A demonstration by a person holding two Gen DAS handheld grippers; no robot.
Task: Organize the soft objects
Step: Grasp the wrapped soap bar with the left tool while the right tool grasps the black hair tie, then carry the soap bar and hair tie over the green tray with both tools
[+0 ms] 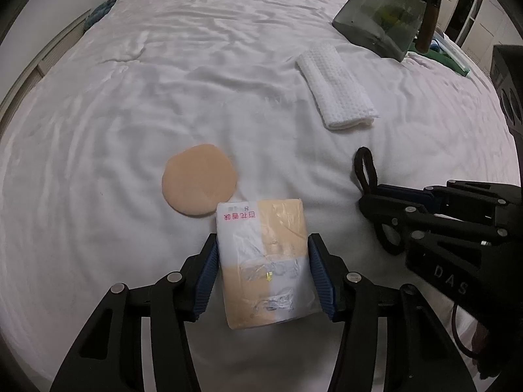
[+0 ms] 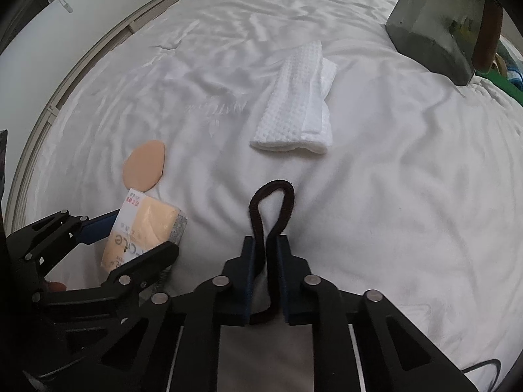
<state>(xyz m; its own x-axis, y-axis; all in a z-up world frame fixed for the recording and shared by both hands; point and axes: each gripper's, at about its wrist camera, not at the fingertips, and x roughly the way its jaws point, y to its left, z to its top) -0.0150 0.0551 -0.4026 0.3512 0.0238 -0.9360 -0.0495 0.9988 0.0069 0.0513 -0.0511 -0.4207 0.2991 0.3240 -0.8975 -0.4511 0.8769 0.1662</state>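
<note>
On a rumpled white bedsheet (image 1: 228, 65), the left gripper (image 1: 263, 271) pinches a plastic-wrapped pack (image 1: 264, 261) between its blue pads, red Chinese characters printed upside down at the pack's top edge; at 11 o'clock, just beside it, lies a round beige pad (image 1: 199, 179); the right gripper (image 2: 266, 281), marked "DAS" on its body, has its jaws pressed on a dark fabric loop (image 2: 273, 205); a folded white waffle cloth (image 2: 294, 121) lies at 12 o'clock; a grey bag (image 2: 434, 32) at 2 o'clock; faint lettering on the sheet is unreadable.
</note>
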